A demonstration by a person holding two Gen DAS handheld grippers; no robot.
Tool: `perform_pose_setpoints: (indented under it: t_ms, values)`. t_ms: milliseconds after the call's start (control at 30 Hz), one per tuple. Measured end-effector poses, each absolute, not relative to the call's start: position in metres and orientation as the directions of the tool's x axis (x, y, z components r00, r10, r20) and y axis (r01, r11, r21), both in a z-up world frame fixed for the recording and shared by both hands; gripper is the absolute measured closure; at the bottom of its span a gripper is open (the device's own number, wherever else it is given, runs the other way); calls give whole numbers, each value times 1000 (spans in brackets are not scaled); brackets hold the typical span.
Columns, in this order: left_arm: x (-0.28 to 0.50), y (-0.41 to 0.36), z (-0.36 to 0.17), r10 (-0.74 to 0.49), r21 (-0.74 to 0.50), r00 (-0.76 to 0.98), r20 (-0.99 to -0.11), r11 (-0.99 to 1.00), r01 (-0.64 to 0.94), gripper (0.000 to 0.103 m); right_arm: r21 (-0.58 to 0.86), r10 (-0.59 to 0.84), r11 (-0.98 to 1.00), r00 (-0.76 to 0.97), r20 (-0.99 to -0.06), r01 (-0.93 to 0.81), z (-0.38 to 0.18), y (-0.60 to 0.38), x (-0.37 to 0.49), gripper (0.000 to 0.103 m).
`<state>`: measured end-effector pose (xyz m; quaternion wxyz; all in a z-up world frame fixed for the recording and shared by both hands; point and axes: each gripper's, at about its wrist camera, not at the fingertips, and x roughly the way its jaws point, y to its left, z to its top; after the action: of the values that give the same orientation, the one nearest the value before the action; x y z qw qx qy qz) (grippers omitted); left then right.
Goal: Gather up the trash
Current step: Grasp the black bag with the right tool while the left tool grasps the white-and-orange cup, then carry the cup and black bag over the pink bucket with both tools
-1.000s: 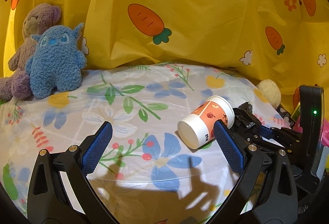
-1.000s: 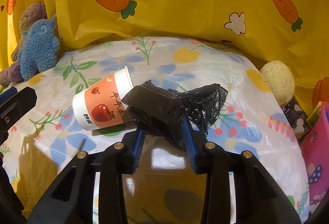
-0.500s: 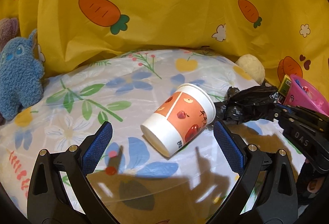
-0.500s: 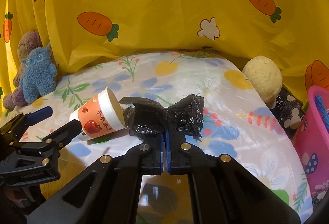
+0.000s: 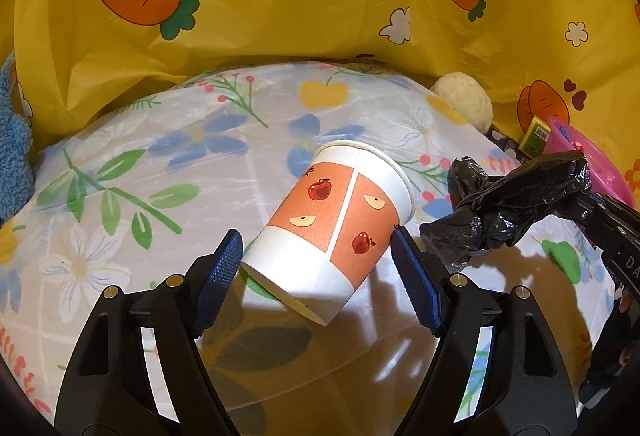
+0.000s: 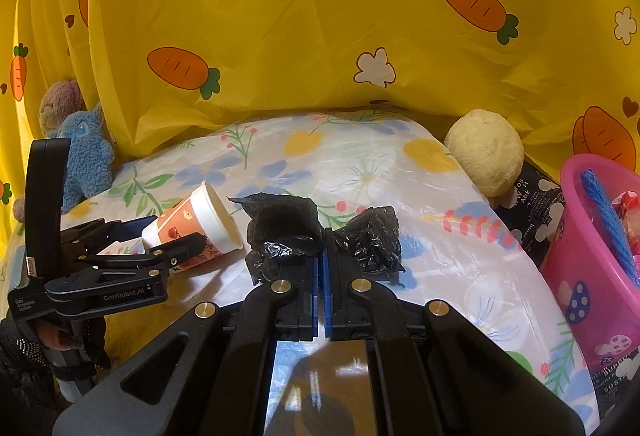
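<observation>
Left gripper [image 5: 316, 260], jaws just narrowing, brackets one paper cup [image 5: 340, 232] lying on the floral worktop [image 5: 160, 172], apparently not yet pinched. The cup looks light and crushable; grip mid-wall, gently. Right gripper [image 6: 322, 264] is clamped on one limp black bag [image 6: 288, 232].

Ahead of my tongs the counter [image 5: 168, 172] wears a glossy flower-print cover. A paper cup [image 5: 340, 236] printed with apples lies on its side on it, between my left tongs' pads. Far left sits a blue plush toy [image 6: 86, 160]; far right, a cream plush ball [image 6: 486, 150].
</observation>
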<state>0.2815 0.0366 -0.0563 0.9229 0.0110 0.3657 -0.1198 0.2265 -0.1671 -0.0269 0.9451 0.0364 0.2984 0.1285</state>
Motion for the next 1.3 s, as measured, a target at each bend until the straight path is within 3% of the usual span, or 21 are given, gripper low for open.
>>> perform_pose_setpoints:
  t_ms: [300,1033,1300]
  values:
    - [273,35,-55,-208,-68,709,-674,973,221,43,146,272,962,795,-543,-230,-22,-168,216,100]
    - [224,22,-15,-300,-152,757,-581,953,261,45,146,263,965,836,-481,-219,6,-193,180,100]
    - [211,-38,29,-431,-195,751,-501,901,387,45,135,154,985,904,-399,-108,42,-249,166,100]
